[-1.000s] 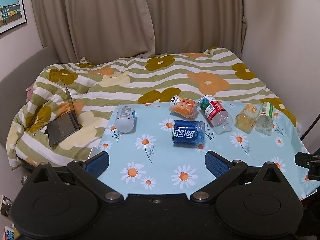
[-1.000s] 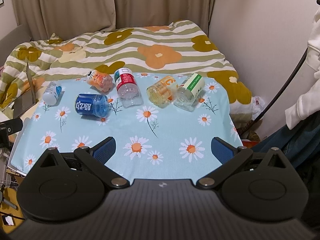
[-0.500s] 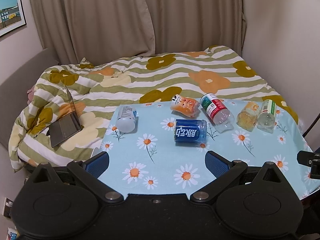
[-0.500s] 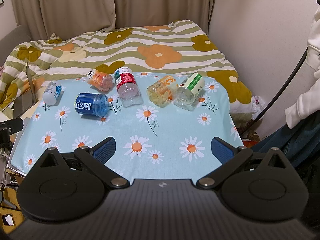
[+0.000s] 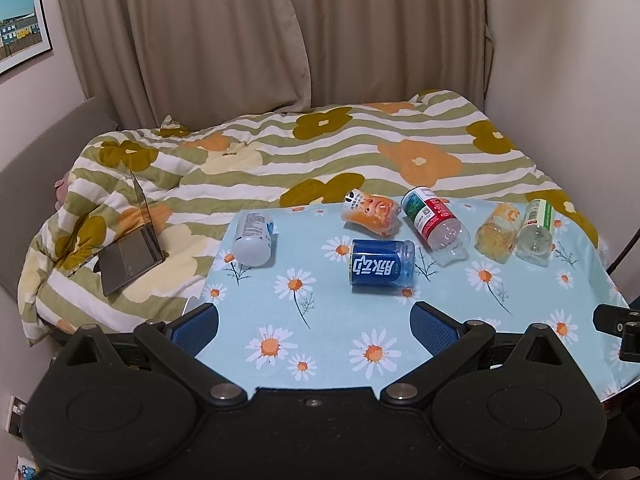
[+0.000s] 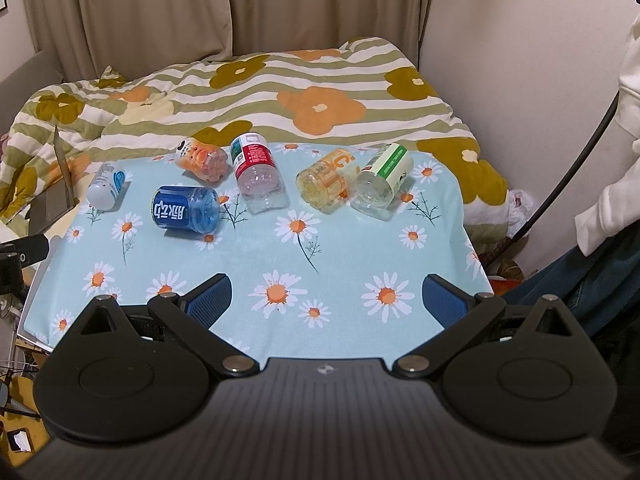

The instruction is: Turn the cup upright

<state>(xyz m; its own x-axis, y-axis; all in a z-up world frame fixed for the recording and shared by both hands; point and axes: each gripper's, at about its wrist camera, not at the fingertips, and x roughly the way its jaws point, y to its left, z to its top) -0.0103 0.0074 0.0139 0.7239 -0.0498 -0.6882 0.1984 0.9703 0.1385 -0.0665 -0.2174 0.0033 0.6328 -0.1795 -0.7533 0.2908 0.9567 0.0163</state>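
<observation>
Six cut-down plastic bottle cups lie on their sides on my table point(image 5: 460, 344), none upright. All are thin, clear or tinted plastic cylinders with printed wraps.

White cup point(image 5: 253, 236) point(image 6: 106, 186): opaque, near the left edge, long axis running front to back, rounded end toward me.
Blue cup point(image 5: 382, 267) point(image 6: 186, 210): glossy blue label, long axis left to right, lying forward of the far row.
Orange cup point(image 5: 372, 214) point(image 6: 202, 159): crinkled, at the far edge, tilted diagonally.
Red cup point(image 5: 435, 222) point(image 6: 256, 168): red and green label, clear ridged base toward me, just beside the orange one.
Yellow cup point(image 5: 498, 232) point(image 6: 326, 178) and green cup point(image 5: 536, 227) point(image 6: 382, 184): touching side by side toward the far right corner, ends facing me.

The table wears a pale blue cloth point(image 6: 344, 256) with daisy print, smooth and flat. Behind it is a bed with a striped floral quilt point(image 5: 320, 152), soft and rumpled; a half-open laptop point(image 5: 132, 248) sits on it. Beige curtains point(image 5: 240, 32) hang pleated at the back.

Left gripper point(image 5: 314, 320): blue ribbed pads spread wide, nothing between, above the near edge. Right gripper point(image 6: 326, 300): likewise spread and empty.
</observation>
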